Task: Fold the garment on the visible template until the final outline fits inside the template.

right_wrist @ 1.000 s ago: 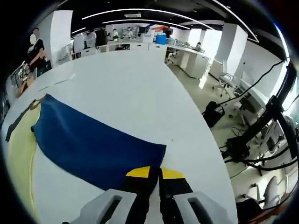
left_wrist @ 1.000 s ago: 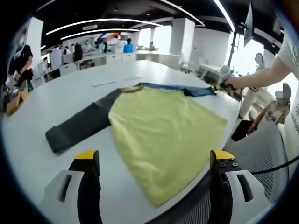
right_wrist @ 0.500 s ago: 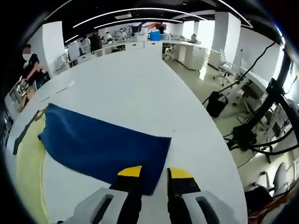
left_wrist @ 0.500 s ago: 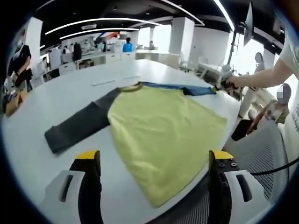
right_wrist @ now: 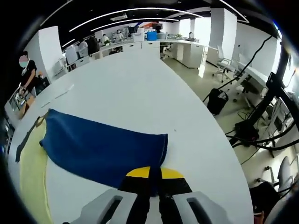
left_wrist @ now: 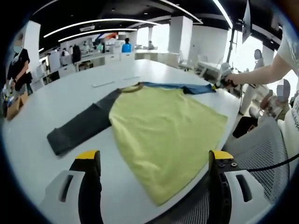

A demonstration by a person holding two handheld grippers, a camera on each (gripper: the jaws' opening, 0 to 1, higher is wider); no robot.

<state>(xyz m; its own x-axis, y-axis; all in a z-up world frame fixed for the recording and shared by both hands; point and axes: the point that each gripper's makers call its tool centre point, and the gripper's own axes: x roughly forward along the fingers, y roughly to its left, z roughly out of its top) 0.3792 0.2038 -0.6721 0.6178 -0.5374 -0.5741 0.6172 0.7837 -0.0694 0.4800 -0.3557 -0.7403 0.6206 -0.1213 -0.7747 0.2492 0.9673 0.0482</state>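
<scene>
White table [left_wrist: 56,93], long and rounded, runs ahead of both grippers.

Shirt [left_wrist: 163,126] lies flat on it, ahead of the left gripper [left_wrist: 154,161] and between its jaw lines. Yellow-green body, hem corner reaching the near table edge just ahead of the right-hand jaw.

Left gripper view gives the whole garment: grey sleeve [left_wrist: 81,128] stretched out ahead and to the left, blue sleeve [left_wrist: 187,87] far ahead to the right. Right gripper [left_wrist: 219,85] shows at that sleeve's tip, held by a person's hand. Left gripper jaws stand wide apart, holding nothing, clear of the cloth.

Right gripper view gives the blue sleeve [right_wrist: 100,147] close up, lying flat and running ahead-left. Right gripper [right_wrist: 155,173] jaws are pressed together on the cuff edge. Yellow body [right_wrist: 32,186] sits at far left.

Bare tabletop ahead and right of the right gripper, up to the curved table edge. Office chair [left_wrist: 261,154] right of the left gripper.
</scene>
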